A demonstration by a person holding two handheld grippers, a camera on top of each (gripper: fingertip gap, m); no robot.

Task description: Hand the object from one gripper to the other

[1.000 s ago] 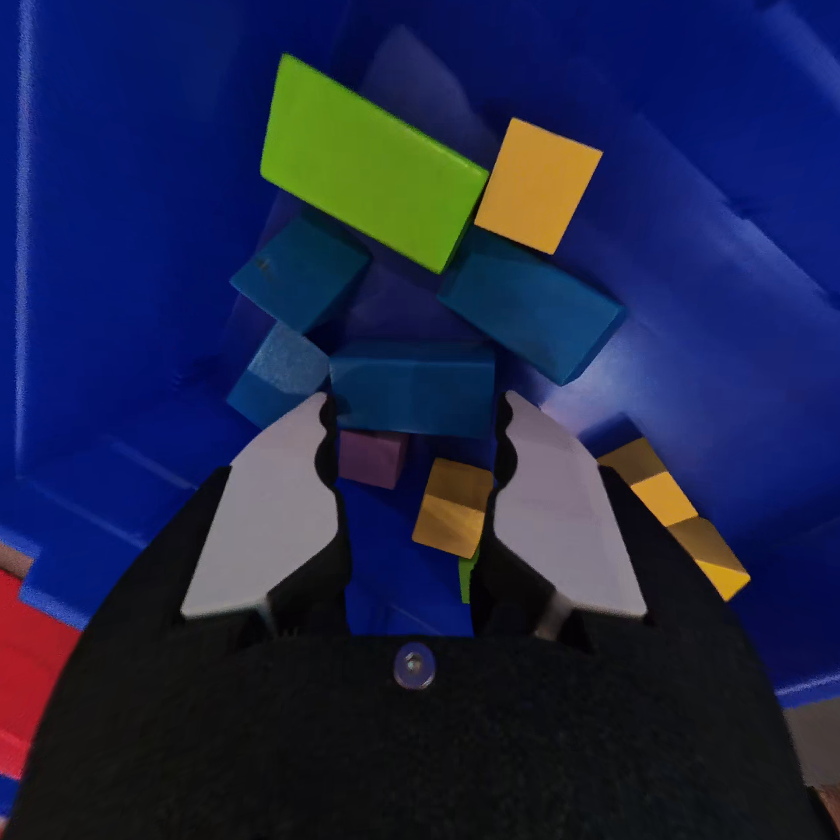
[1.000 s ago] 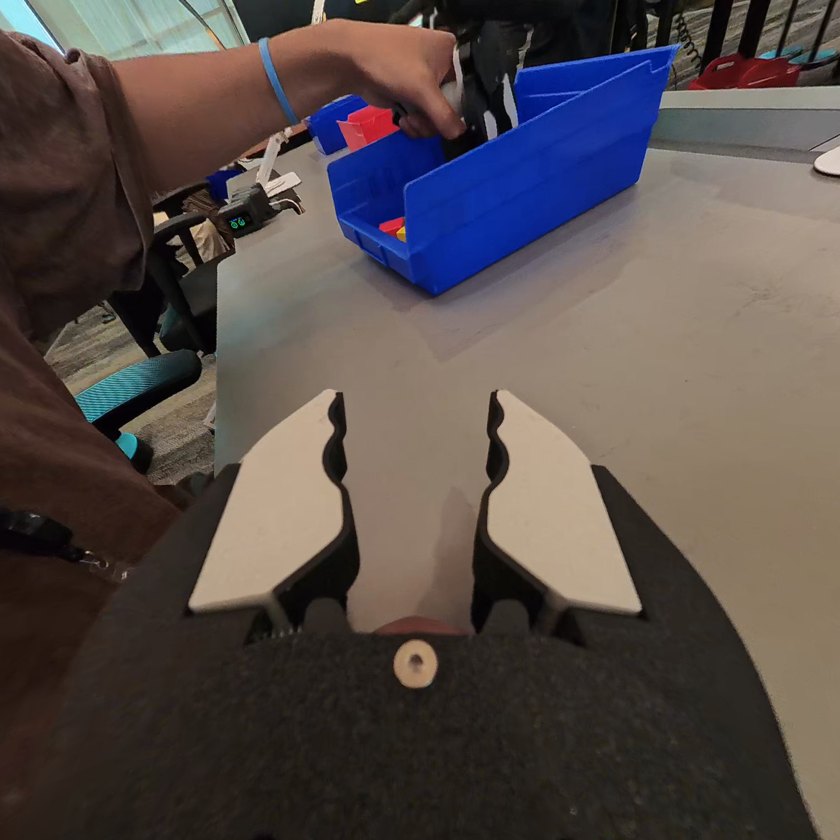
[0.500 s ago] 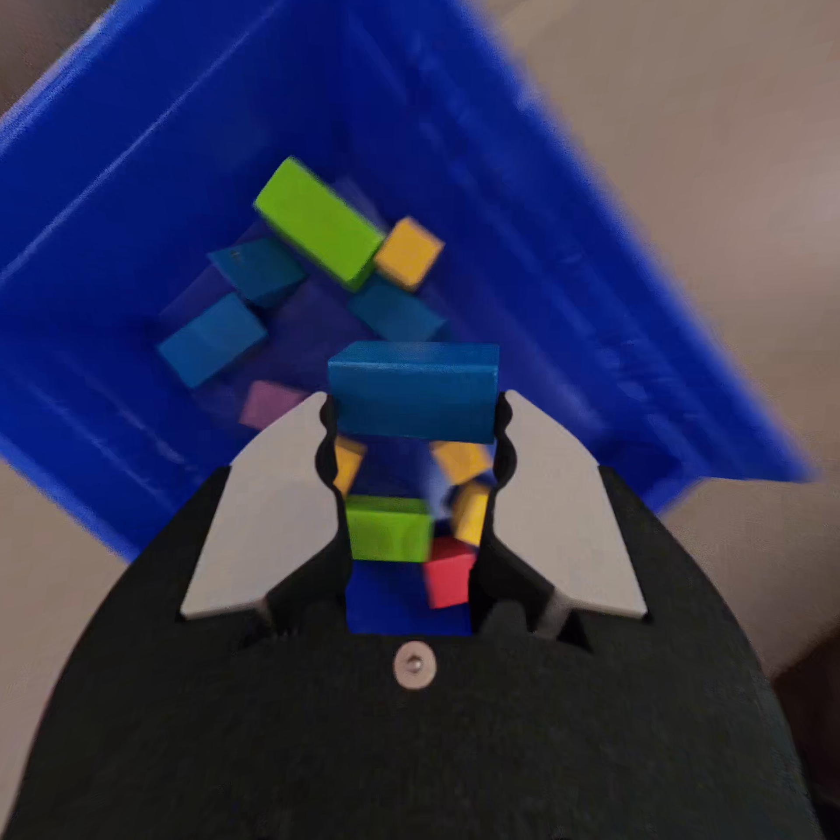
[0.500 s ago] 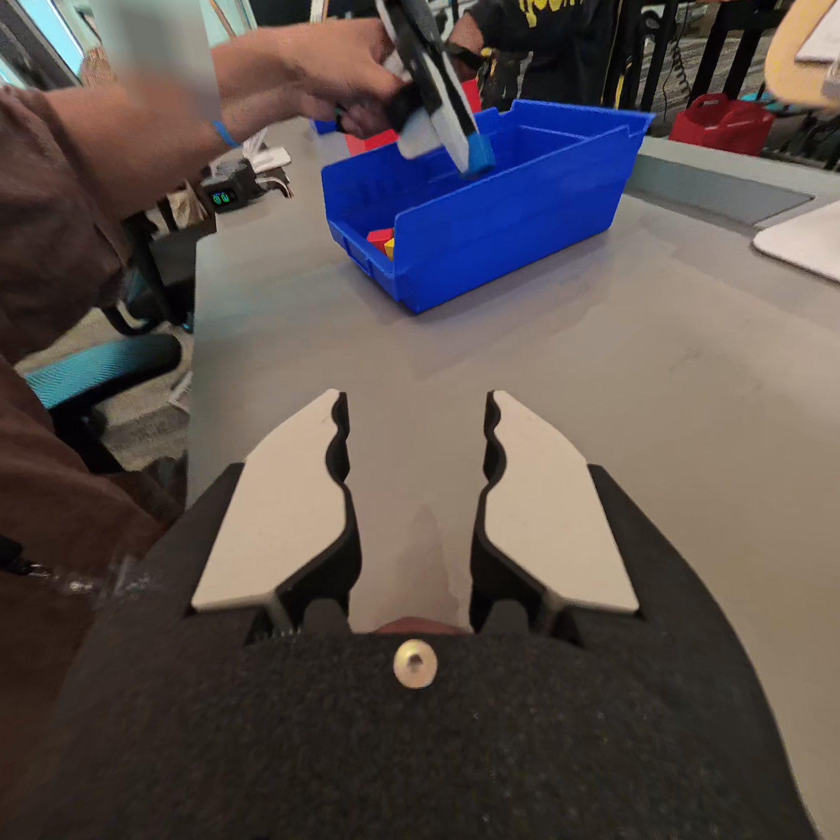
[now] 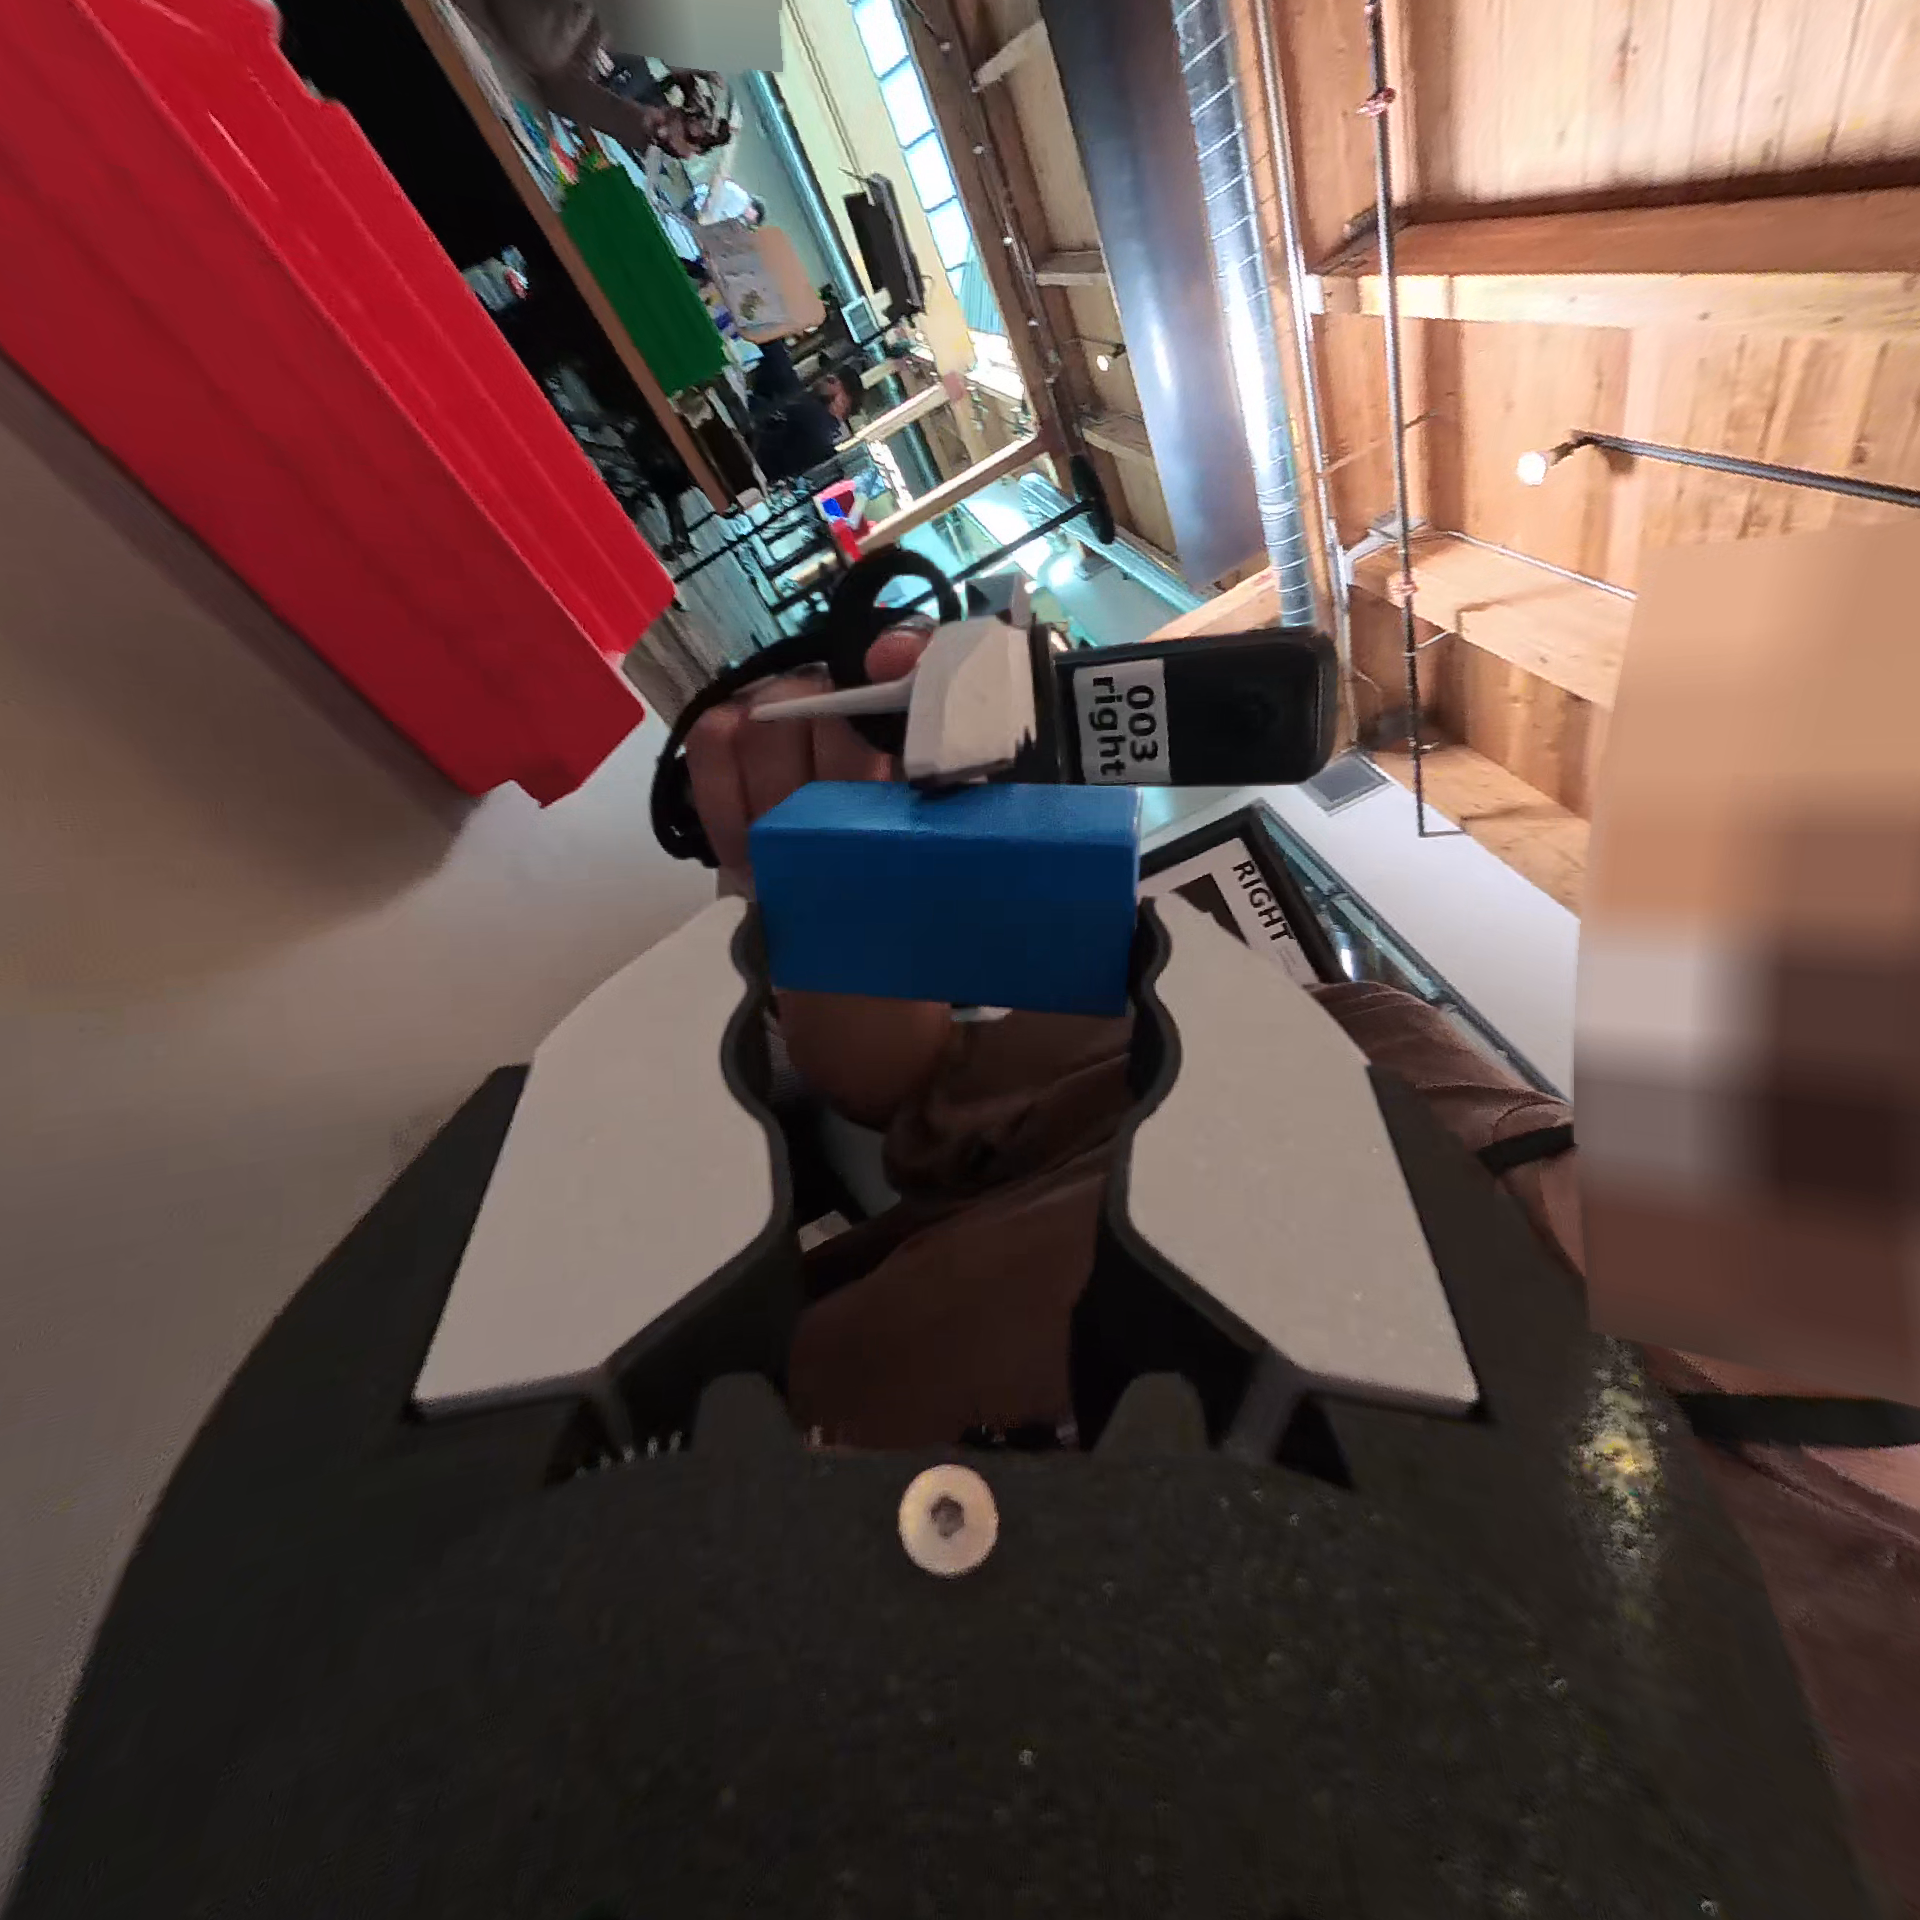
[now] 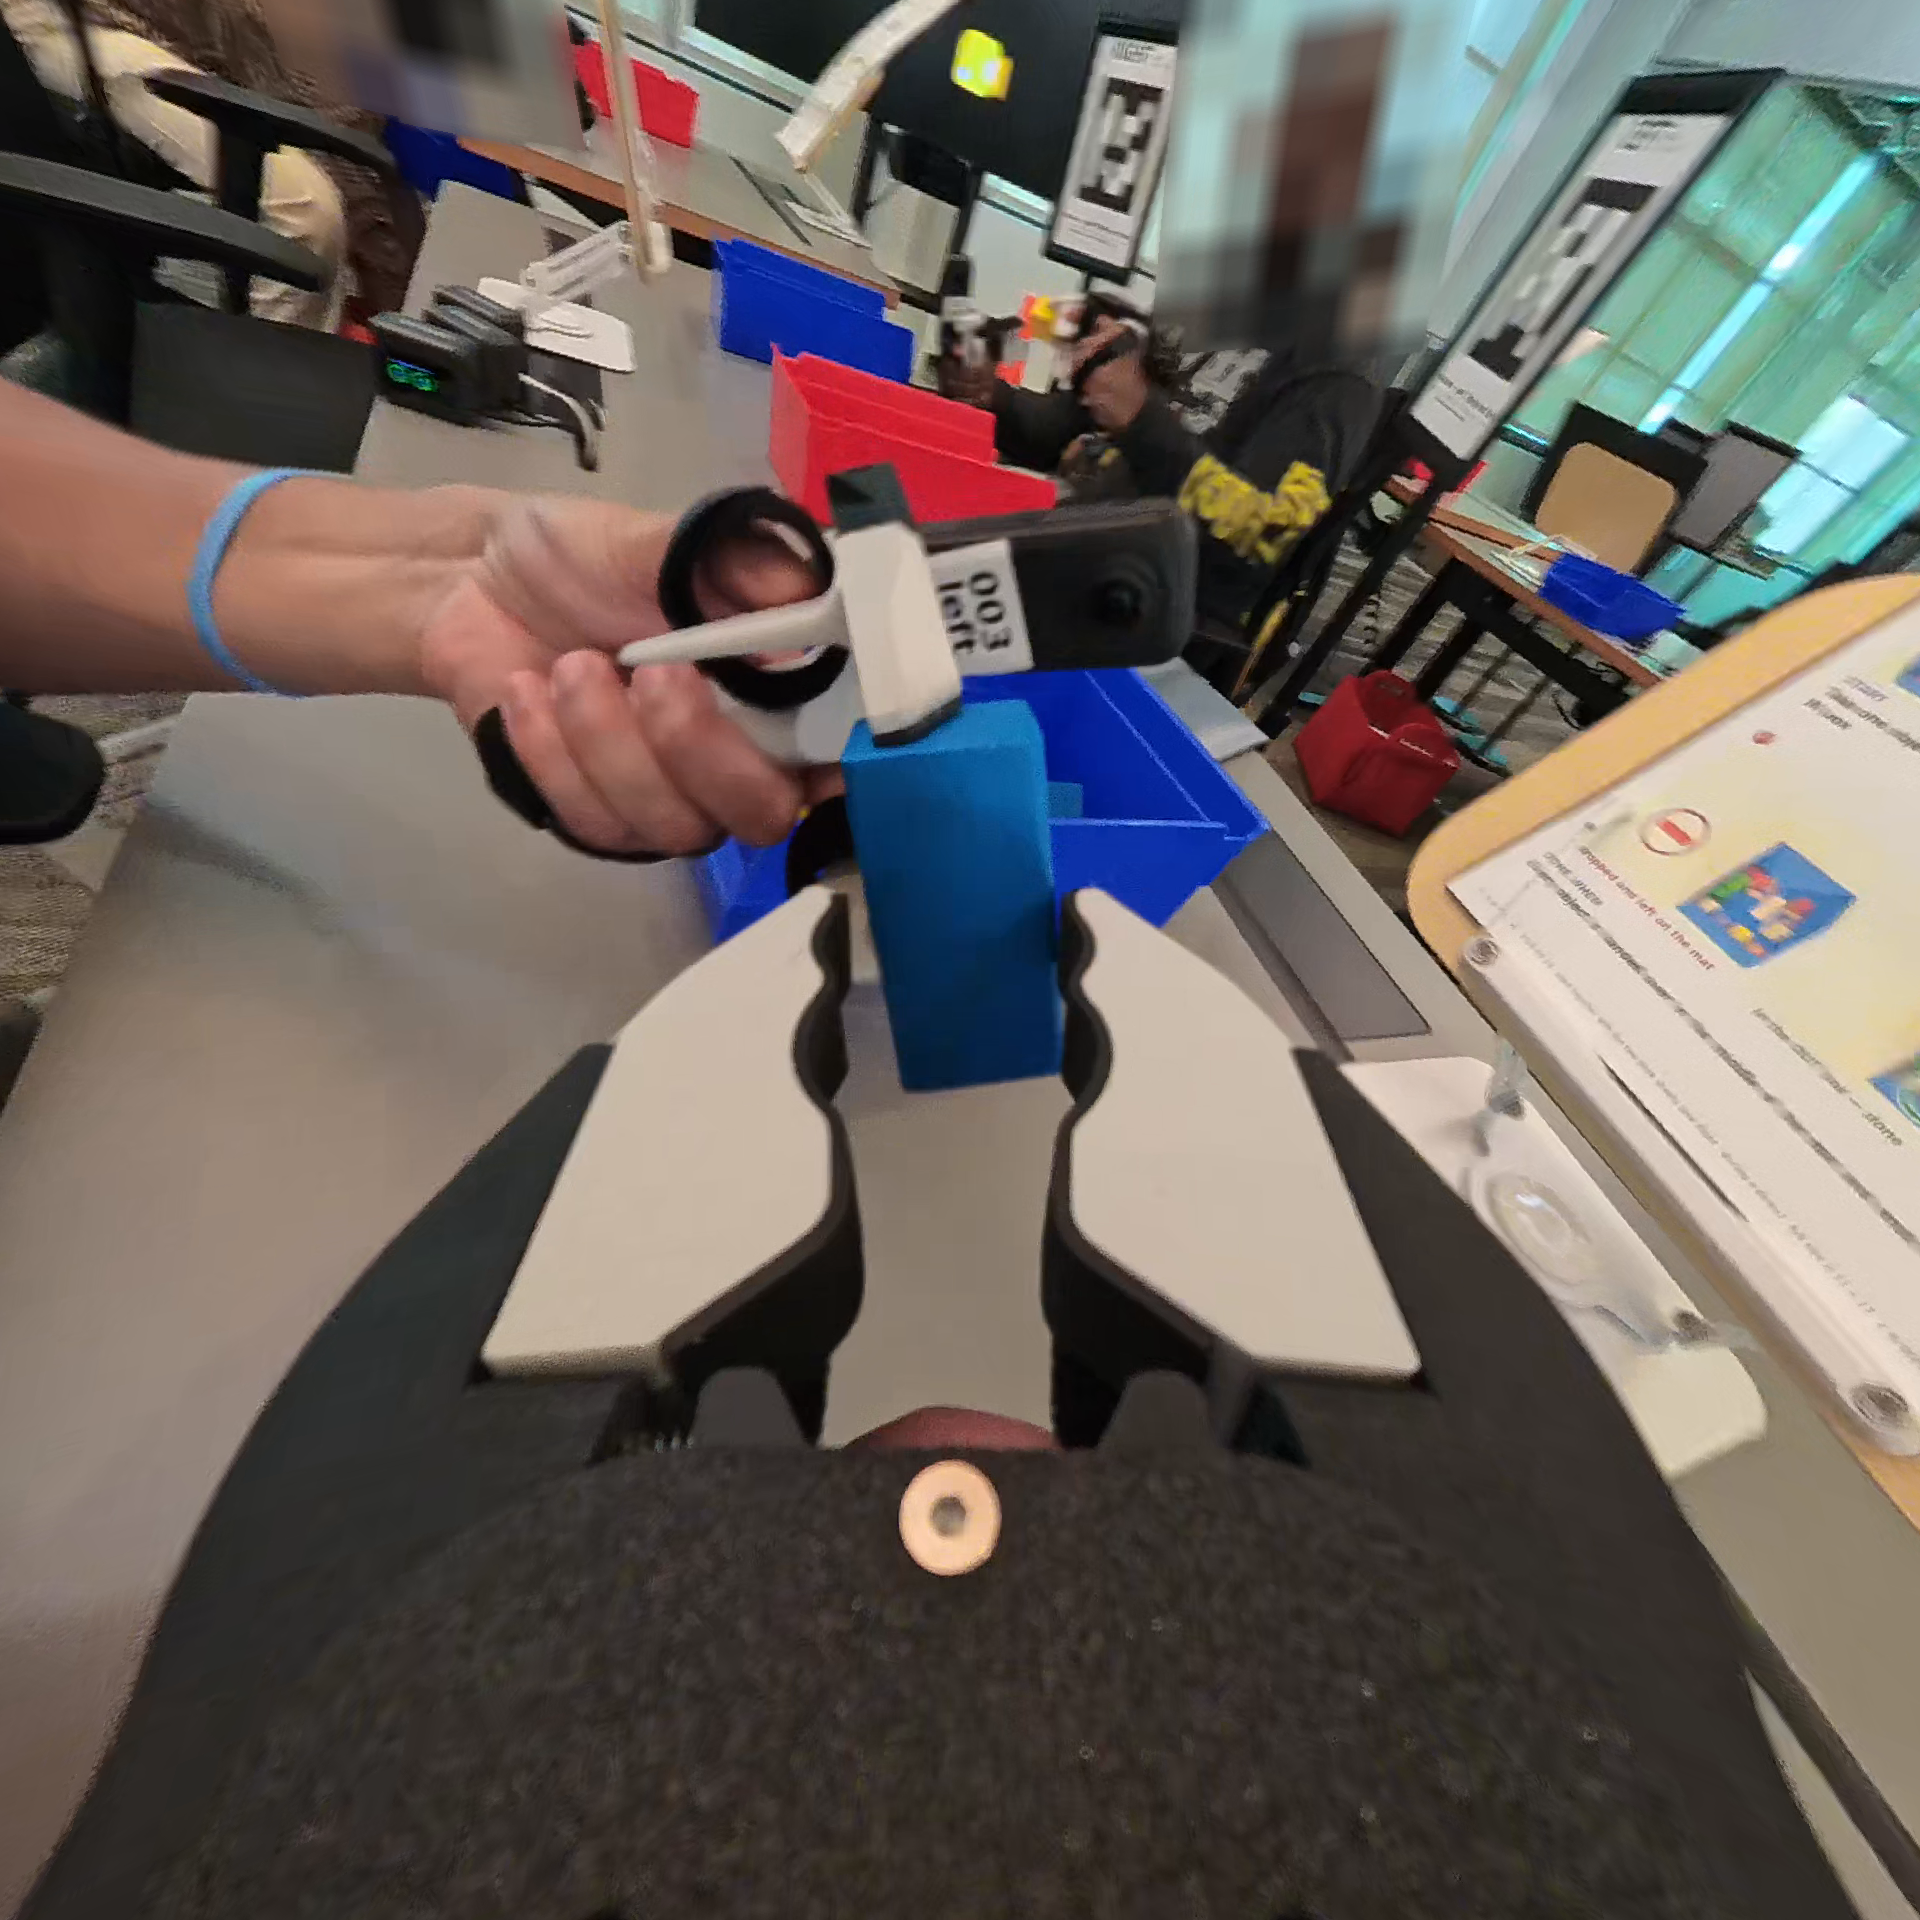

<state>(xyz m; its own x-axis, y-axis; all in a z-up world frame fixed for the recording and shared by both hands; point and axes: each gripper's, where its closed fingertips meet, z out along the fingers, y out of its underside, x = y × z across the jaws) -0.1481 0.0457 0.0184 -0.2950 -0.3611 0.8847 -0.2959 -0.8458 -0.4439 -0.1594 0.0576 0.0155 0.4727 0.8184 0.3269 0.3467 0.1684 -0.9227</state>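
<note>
A solid blue rectangular block (image 5: 940, 902), plain and smooth-faced, is held in the air above the bench, its long sides pinched between the left gripper (image 5: 940, 940) tips while its lower end sits between the right gripper (image 6: 951, 935) tips, upright in the right wrist view.

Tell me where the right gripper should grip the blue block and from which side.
Grip the blue block's free lower end, across its two long side faces. The right gripper is already lined up from below; the left gripper holds the upper end, so stay below its fingers.
</note>
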